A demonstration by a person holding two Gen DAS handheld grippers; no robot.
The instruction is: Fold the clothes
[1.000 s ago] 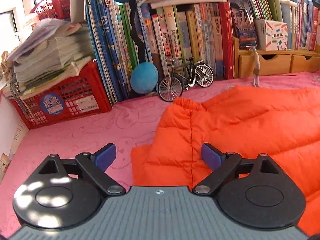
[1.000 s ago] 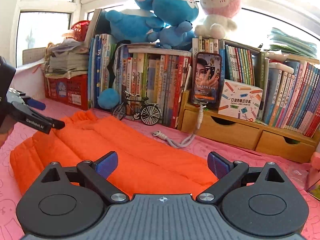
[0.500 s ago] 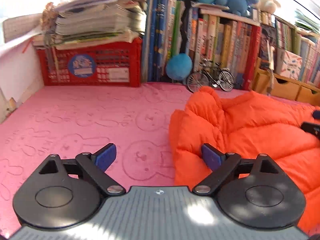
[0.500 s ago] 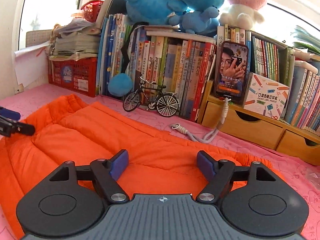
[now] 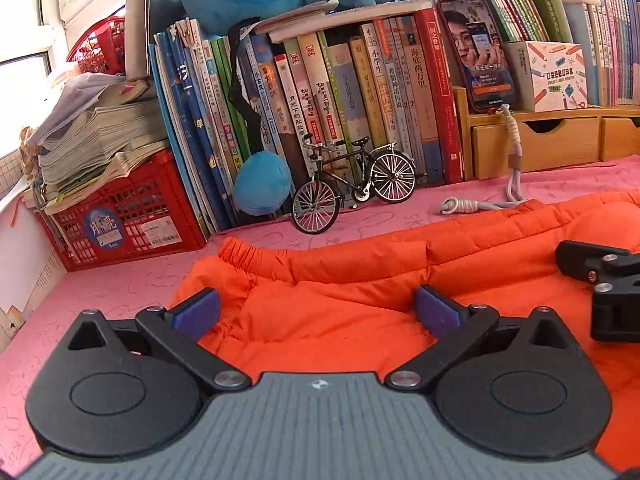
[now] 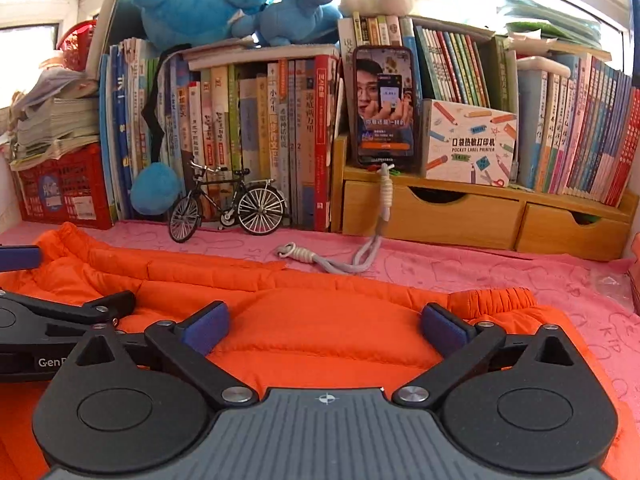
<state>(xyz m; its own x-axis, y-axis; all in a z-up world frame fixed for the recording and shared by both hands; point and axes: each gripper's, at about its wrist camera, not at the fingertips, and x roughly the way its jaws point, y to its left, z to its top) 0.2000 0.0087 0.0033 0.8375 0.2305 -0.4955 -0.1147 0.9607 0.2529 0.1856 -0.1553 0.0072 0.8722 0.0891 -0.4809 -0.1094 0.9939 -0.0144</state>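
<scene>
Left wrist view: the left gripper (image 5: 315,311) is seen with fingers (image 5: 195,313) spread wide and opening, nothing clamped, above the orange padded garment (image 5: 360,280). The right gripper (image 6: 325,323) is likewise opening, wide and empty, over it. The garment is laid flat on the pink desk (image 5: 120,292), its long axis running left to right.
</scene>
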